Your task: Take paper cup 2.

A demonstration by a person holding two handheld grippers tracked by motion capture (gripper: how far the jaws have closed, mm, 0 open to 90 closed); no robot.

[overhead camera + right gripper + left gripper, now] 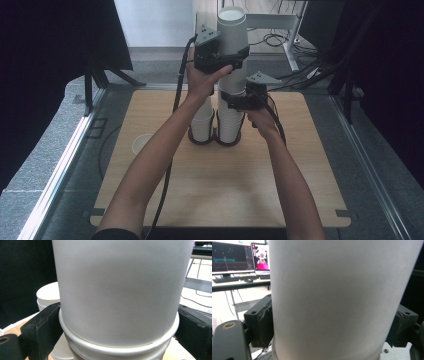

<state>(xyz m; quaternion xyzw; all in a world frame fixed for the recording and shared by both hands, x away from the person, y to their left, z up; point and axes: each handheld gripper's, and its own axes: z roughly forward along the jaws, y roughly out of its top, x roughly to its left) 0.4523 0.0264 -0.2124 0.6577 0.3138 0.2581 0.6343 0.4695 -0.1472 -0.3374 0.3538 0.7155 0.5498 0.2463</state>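
Nearest the person, a lone cup point(142, 143) lies on the left of the worktop point(225, 185), apart from the work. Farther in, two stacks stand upright in a dark twin holder point(215, 137): a short stack point(202, 122) on the left and a tall stack point(231, 120) just beside it on the right. The right gripper point(239, 101) is clamped on the tall stack near its top; in the right gripper view its fingers point(42, 330) press the stack from both sides at the rolled rims point(120, 345). Above it, the left gripper point(223, 56) grips the top cup point(233, 32), fingers point(260, 325) closed against its wall on either side, as the left gripper view shows. The top cup stands directly over the tall stack, mouth up, its lower end nested in the rim held by the right gripper. The relation that matters is this shared upright axis: the two grips sit one above the other on the same column, so separation probably calls for a straight pull upward by the left hand while the right holds the stack down. A sideways pull could tilt the column in its holder.
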